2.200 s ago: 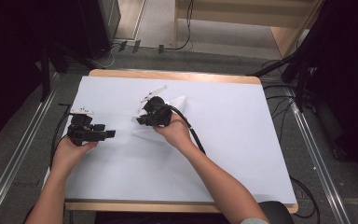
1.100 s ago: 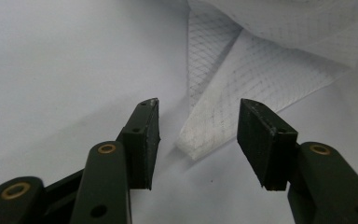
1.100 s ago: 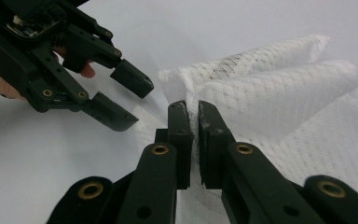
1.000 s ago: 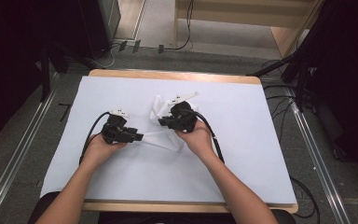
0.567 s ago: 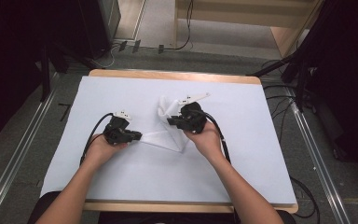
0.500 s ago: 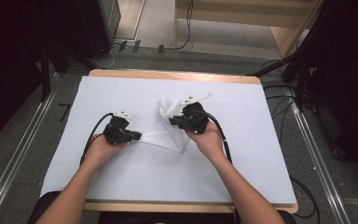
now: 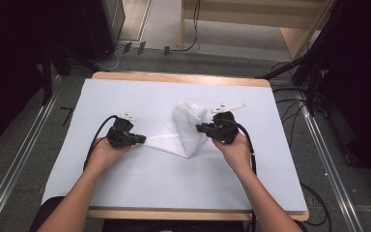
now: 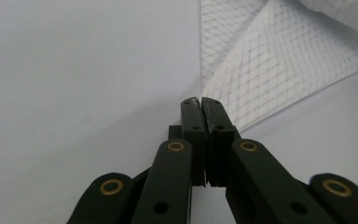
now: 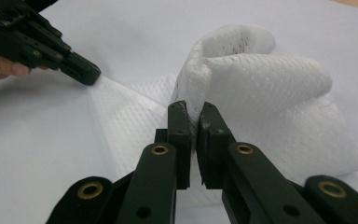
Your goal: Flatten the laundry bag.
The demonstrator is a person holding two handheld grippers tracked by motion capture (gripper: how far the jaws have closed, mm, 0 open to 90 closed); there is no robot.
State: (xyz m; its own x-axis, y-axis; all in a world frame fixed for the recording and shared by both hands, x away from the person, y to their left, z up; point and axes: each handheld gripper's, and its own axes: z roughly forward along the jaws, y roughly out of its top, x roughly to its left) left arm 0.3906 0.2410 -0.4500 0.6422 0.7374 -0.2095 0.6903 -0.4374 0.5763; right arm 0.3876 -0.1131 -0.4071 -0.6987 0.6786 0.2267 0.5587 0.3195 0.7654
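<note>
A white mesh-patterned cloth (image 7: 186, 137) lies crumpled on the white-covered table (image 7: 174, 188), stretched between both grippers. My left gripper (image 7: 142, 139) is shut on the cloth's left corner; in the left gripper view the jaws (image 8: 200, 100) meet on the tip of the cloth (image 8: 270, 70). My right gripper (image 7: 199, 128) is shut on a raised fold at the cloth's right side. In the right gripper view its jaws (image 9: 192, 107) pinch the bunched cloth (image 9: 261, 88), and the left gripper (image 9: 91, 74) holds the far corner.
The white cover has bare room on every side of the cloth. A wooden table edge (image 7: 174, 77) runs along the back. Black cables (image 7: 251, 159) trail from the grippers, and metal rails (image 7: 19, 164) flank the table on the floor.
My right hand has moved to the right with the cloth's fold, drawing the cloth out. My left gripper has stayed in place, now shut on the cloth's left corner.
</note>
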